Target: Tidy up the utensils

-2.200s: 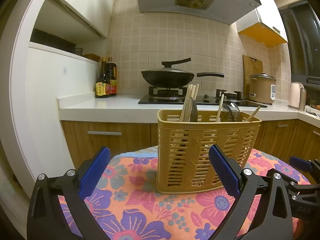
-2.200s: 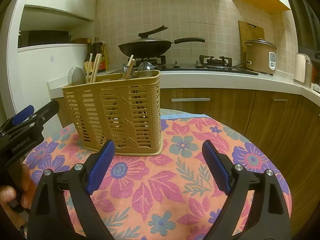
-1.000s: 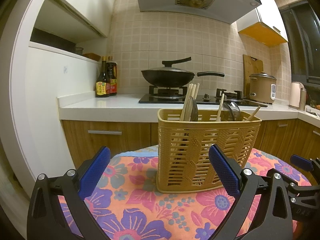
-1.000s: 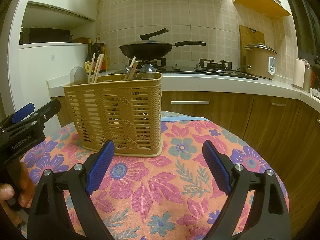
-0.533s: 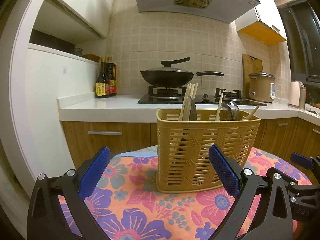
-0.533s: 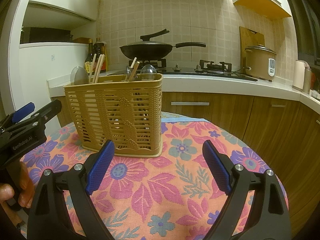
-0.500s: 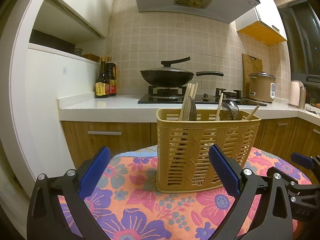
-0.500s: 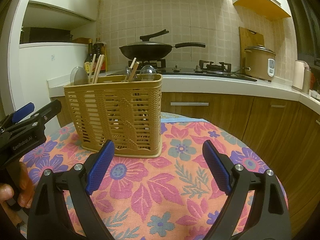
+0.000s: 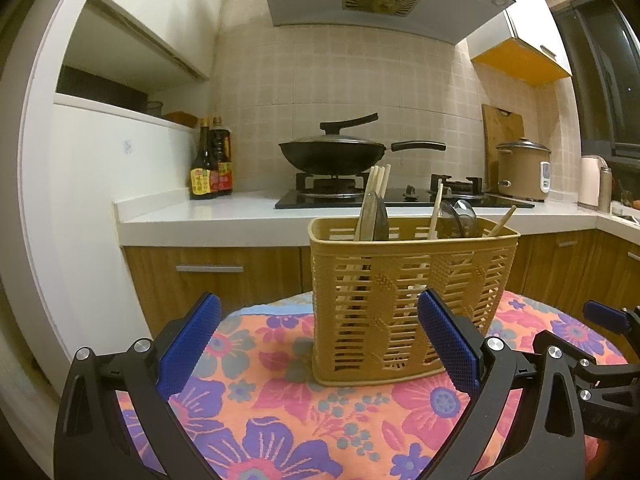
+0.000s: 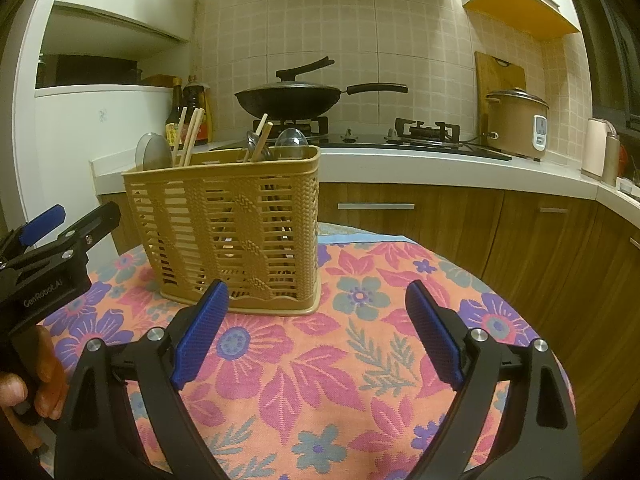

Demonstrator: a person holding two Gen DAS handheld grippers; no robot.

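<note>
A tan plastic utensil basket (image 9: pixel 408 300) stands on the round table with a floral cloth (image 9: pixel 280 420). It holds wooden chopsticks (image 9: pixel 378 180) and spoons (image 9: pixel 374 222), standing upright. It also shows in the right wrist view (image 10: pixel 228 232), with chopsticks (image 10: pixel 188 136) and spoons (image 10: pixel 291 142). My left gripper (image 9: pixel 318 346) is open and empty, in front of the basket. My right gripper (image 10: pixel 316 326) is open and empty, to the basket's right front. The left gripper shows at the right view's left edge (image 10: pixel 44 256).
Behind the table a white counter (image 9: pixel 200 216) carries a gas stove with a black wok (image 9: pixel 332 156), sauce bottles (image 9: pixel 212 168), a rice cooker (image 9: pixel 522 168) and a kettle (image 9: pixel 590 180). Wooden cabinets (image 10: pixel 440 216) run below. The table edge drops off at right (image 10: pixel 560 360).
Both views have risen very slightly; the basket sits a touch lower in the frames. Both grippers stay open and empty.
</note>
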